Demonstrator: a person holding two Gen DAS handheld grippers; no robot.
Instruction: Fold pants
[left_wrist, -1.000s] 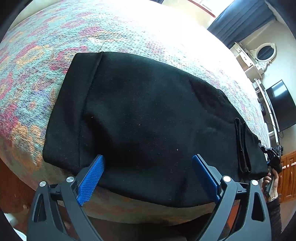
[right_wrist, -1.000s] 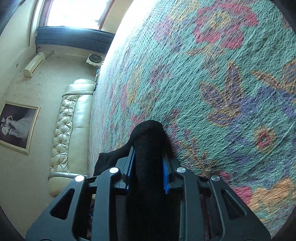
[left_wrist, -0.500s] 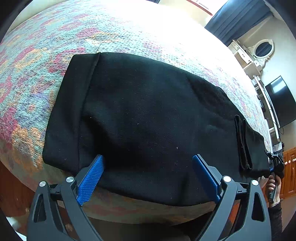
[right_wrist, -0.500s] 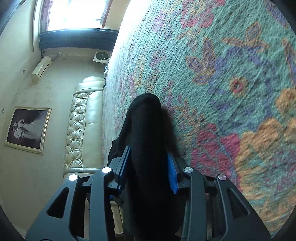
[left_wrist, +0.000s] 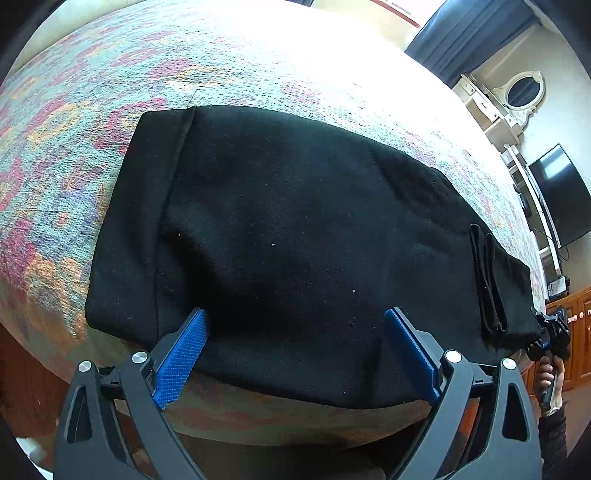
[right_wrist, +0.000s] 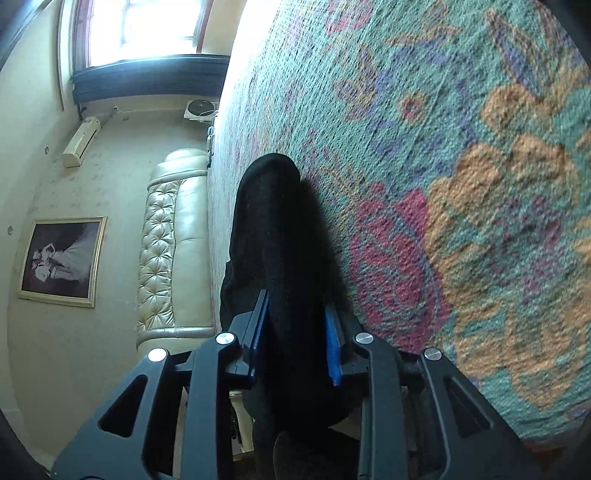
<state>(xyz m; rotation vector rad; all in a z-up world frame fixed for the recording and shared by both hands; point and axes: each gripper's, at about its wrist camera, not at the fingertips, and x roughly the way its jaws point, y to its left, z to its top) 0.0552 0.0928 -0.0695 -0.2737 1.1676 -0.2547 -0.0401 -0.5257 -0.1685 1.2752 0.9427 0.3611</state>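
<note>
Pants: one black pair (left_wrist: 295, 236), flat on the floral bedspread (left_wrist: 258, 66), just ahead of the left claw.
Left claw (left_wrist: 295, 350): level, blue pads spread wide at the near hem, gripping nothing.
Right claw (right_wrist: 295, 332): rolled sideways, pinched on a bunched pants end (right_wrist: 273, 221).
Claws: two.

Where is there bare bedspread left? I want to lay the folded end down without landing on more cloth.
Bare floral bedspread runs beyond the black pants' far edge and past their left end. More lies right of the right gripper, which clamps the pants. The near bed edge is crowded: pants overhang it between the open left gripper's fingers.
</note>
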